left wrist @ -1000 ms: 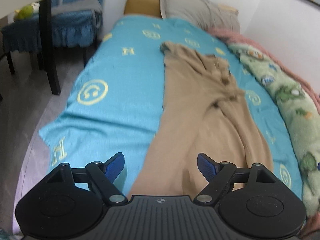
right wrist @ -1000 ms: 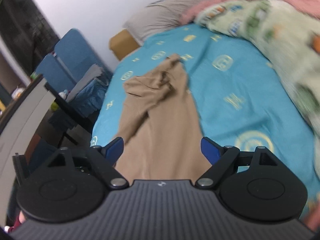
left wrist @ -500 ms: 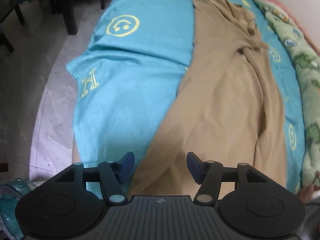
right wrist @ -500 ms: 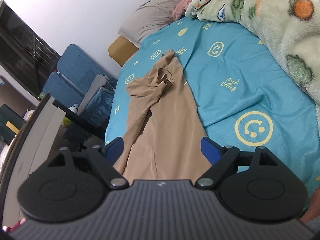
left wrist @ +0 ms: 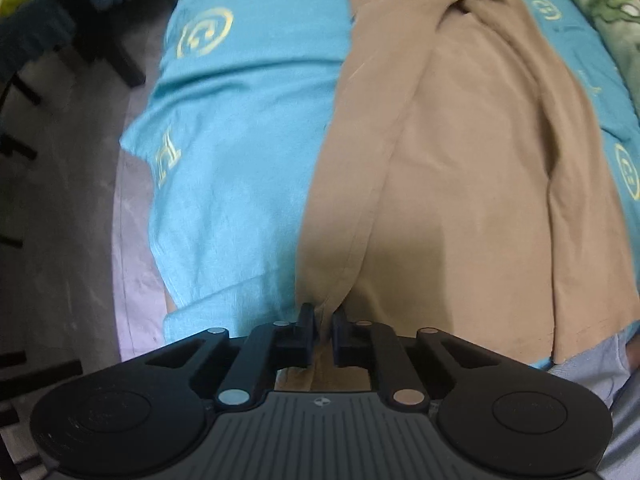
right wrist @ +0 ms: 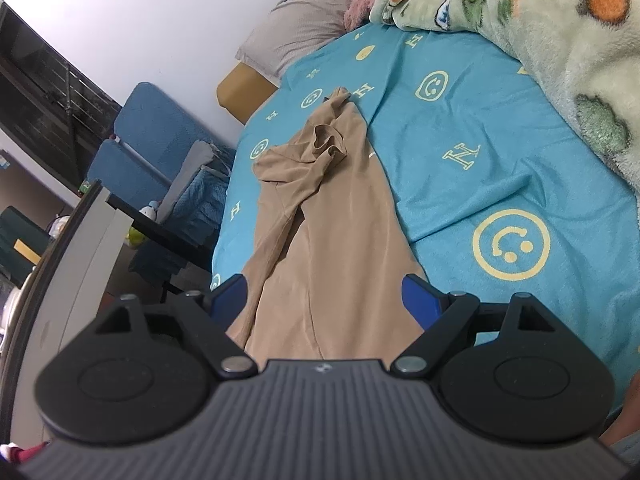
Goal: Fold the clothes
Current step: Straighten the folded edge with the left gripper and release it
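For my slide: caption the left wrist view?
Left gripper shut on the tan garment's near edge, on the turquoise bedspread.

Bed covered by a turquoise sheet [right wrist: 460,120] with yellow smiley and letter prints; green cartoon-print fleece blanket [right wrist: 560,40] bunched along its far side, pink one [right wrist: 362,2] behind it. Grey pillow [right wrist: 296,28] at the head, blue chair [right wrist: 148,136] beside the bed, grey floor [left wrist: 60,200].
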Tool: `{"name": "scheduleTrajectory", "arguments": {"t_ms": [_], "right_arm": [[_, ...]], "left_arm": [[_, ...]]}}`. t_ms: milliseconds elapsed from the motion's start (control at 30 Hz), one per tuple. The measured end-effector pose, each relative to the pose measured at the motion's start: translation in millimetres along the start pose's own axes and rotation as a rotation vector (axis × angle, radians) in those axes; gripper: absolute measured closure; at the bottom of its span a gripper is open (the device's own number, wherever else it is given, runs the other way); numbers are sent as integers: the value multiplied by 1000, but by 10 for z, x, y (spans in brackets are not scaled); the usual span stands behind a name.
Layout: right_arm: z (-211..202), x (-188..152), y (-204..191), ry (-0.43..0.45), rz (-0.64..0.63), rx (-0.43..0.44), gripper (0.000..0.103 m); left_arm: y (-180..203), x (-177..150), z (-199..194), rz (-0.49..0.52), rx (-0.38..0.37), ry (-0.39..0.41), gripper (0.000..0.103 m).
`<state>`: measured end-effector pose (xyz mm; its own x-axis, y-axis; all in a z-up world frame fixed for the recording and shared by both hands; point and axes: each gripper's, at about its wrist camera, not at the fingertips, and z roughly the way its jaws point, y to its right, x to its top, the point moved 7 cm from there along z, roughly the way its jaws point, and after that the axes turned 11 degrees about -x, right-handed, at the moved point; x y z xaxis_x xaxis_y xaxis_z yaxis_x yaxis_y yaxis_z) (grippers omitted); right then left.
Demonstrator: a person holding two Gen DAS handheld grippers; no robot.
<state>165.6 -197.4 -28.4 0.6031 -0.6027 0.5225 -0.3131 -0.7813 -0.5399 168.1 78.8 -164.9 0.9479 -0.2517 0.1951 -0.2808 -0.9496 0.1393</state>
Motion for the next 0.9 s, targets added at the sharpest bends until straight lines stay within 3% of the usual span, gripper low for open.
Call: {"name": "scheduleTrajectory", "arguments": {"t_ms": [267,433,567,700,900], "right_arm": [[-7,13,28,-1,18,7,17],[-19,31,61,4,35,9,17],[-14,38,97,1,51,4,17],[-2,35,127,-4,61,-6,17],[14,37,151,-10,66,-9,17]], "left_arm": [[569,-43,-600,222,112,209,100],[1099,-97,-910,306,76,291,100],[1531,-159,-896,359,45,325,100],[1721,-204,-805,375,13,335,100],[1682,-163,-664,340,-49,351,100]]}}
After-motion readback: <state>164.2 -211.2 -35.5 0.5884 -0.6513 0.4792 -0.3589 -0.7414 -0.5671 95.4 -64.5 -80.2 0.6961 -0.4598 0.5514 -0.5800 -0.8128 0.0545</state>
